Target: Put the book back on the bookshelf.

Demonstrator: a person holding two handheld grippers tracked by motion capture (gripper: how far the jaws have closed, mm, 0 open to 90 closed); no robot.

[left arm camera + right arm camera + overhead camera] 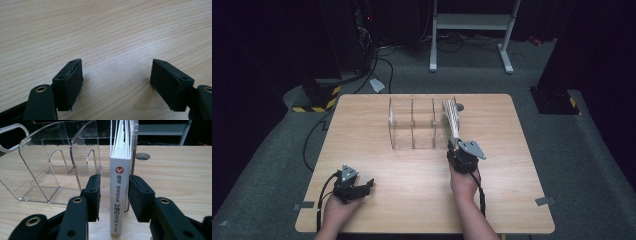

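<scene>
A white book point(120, 195) stands upright, spine toward the camera, at the centre of the right gripper view, set in the end slot of a clear rack point(57, 170) that fills the upper left of that frame. In the high view the book point(450, 122) is seen at the right end of the rack point(412, 125), just above the right gripper point(458, 149) near the middle of the frame. The right gripper point(114, 195) is seen released: its jaws flank the spine, a sliver of gap shows at the left pad and the right pad sits at or just off the cover, so the book is judged to be standing on its own between the slot walls. The step in hand is taken to be the letting-go after shelving. It is best done by the jaws being spread until both pads are plainly free, then the gripper being drawn straight back along the spine's line, toward the bottom of the high view, without any sideways sweep; a dragged pad could tilt the book or shift the light rack. The book's lower end appears to project from the slot, so a gentle push home may be needed. The left gripper point(354, 189) is held at the lower left of the high view, and in its own view it point(116, 75) is wide open above bare table point(112, 30), gripping nothing; it could be used to steady the rack.
</scene>
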